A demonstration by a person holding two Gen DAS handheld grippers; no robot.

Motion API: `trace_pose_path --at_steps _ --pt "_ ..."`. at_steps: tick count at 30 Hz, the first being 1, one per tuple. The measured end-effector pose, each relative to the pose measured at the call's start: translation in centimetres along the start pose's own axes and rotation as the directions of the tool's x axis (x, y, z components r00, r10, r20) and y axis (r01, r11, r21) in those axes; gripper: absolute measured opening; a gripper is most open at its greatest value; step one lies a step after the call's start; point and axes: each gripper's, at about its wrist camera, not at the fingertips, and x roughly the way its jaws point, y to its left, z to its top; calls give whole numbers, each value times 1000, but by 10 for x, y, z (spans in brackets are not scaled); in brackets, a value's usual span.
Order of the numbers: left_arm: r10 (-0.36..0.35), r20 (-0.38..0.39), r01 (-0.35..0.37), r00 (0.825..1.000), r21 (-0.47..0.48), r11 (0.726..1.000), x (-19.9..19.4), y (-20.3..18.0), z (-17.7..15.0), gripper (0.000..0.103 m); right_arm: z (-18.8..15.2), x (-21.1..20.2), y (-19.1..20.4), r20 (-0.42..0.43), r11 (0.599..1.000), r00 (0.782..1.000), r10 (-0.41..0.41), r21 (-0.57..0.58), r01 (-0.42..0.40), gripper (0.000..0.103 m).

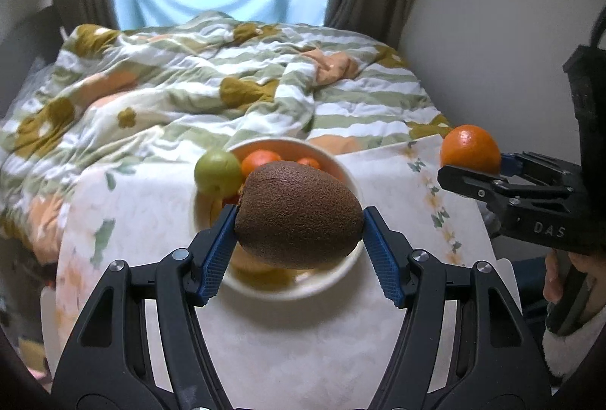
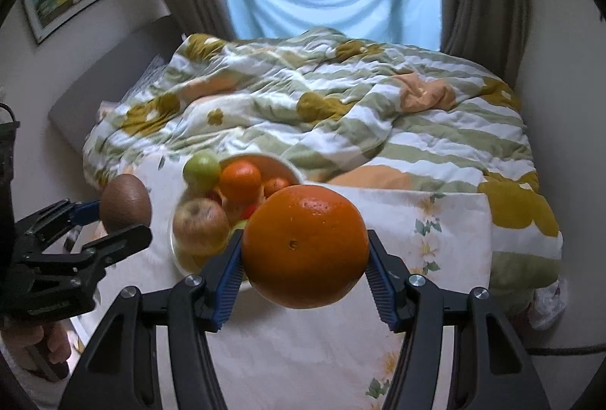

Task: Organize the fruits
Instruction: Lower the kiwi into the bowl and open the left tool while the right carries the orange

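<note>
**Ana:** Left tool [image 1: 299, 216] first: its blue pads are clamped on the two ends of a brown kiwi [image 1: 299, 215], held in the air over the near rim of the white bowl [image 1: 352, 179]. What about yours?

**Ben:** Right tool [image 2: 305, 251] is closed about a third of the way on a big orange [image 2: 305, 247], pads pressing both its sides, also clear of the cloth, nearer the desk's right edge.

**Ana:** So the step in hand looks like carrying: both fruits are up, neither set down. I can't tell where each one is meant to go.

**Ben:** Going by size around us: the bed with its striped quilt [image 2: 378, 114] runs along the desk's far edge, then the flowered tablecloth [image 2: 435, 232], then the bowl towards the far left.

**Ana:** And the bowl is already crowded: a reddish apple [image 2: 199, 226], a green apple [image 2: 201, 168] on the far rim, a mandarin [image 2: 240, 180], and a smaller one [image 2: 276, 187].

**Ben:** That's the obstacle, I'd judge. Adding fruit needs a gentle drop into a gap, or the round ones may roll out. The bare cloth at the near and right edges is easier.

**Ana:** And the tools hang side by side, so go one at a time.
</note>
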Motion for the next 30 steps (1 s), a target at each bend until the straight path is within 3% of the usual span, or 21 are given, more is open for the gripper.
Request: trace_pose_path --at_steps 13,24,30 --pt "-116 -126 135 985 153 979 84 22 45 73 13 31 -5 -16 976 992 -123 180 124 56" --pt "-80 -223 158 971 362 919 129 5 34 73 -5 34 -8 -36 932 979 -203 299 204 56" --pt "-75 -237 167 969 399 901 136 4 31 73 -14 32 -7 -40 911 972 -231 341 231 56"
